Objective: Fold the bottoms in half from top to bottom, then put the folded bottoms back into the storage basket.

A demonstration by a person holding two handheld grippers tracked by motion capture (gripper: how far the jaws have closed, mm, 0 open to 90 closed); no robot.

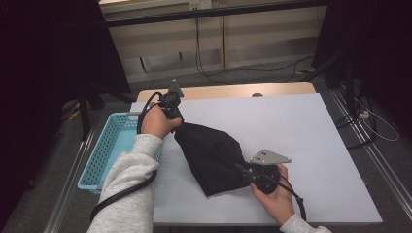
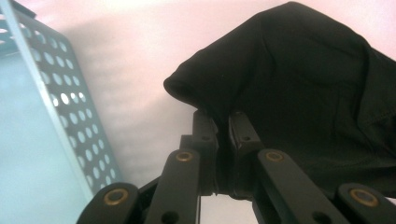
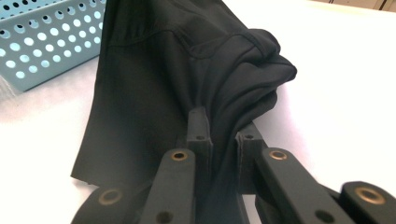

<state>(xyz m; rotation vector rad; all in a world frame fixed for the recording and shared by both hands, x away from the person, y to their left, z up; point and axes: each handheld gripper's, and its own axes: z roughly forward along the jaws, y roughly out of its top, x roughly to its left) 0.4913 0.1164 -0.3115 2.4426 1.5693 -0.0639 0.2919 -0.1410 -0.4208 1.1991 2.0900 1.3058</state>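
black cloth [image 1: 212,156], some folded garment whose kind i cannot tell, lies stretched between the two claws on the white tabletop [image 1: 301,141]. left claw [image 1: 178,124] is clenched on the cloth's far corner, close to the tabletop's left edge and just beside the pale blue perforated basket [image 1: 108,145]; in the left gripper view its jaws stand nearly together with a rolled hem of the cloth [image 2: 299,93] pinched between them, the rest of the fabric spreading away to the right and the basket's wall [image 2: 70,107] rising at the left. right claw [image 1: 241,170] is clenched on the cloth's near right edge, toward the front of the tabletop; in the right gripper view the fabric [image 3: 187,84] bunches into folds where it passes between the jaws, then runs up and away toward the basket [image 3: 46,42] in the far left corner. from above, the cloth sags in a rough diamond from one claw to the other, its lower point resting on the tabletop near the front edge. each claw sits in a hand, grey sleeves coming in from the bottom.
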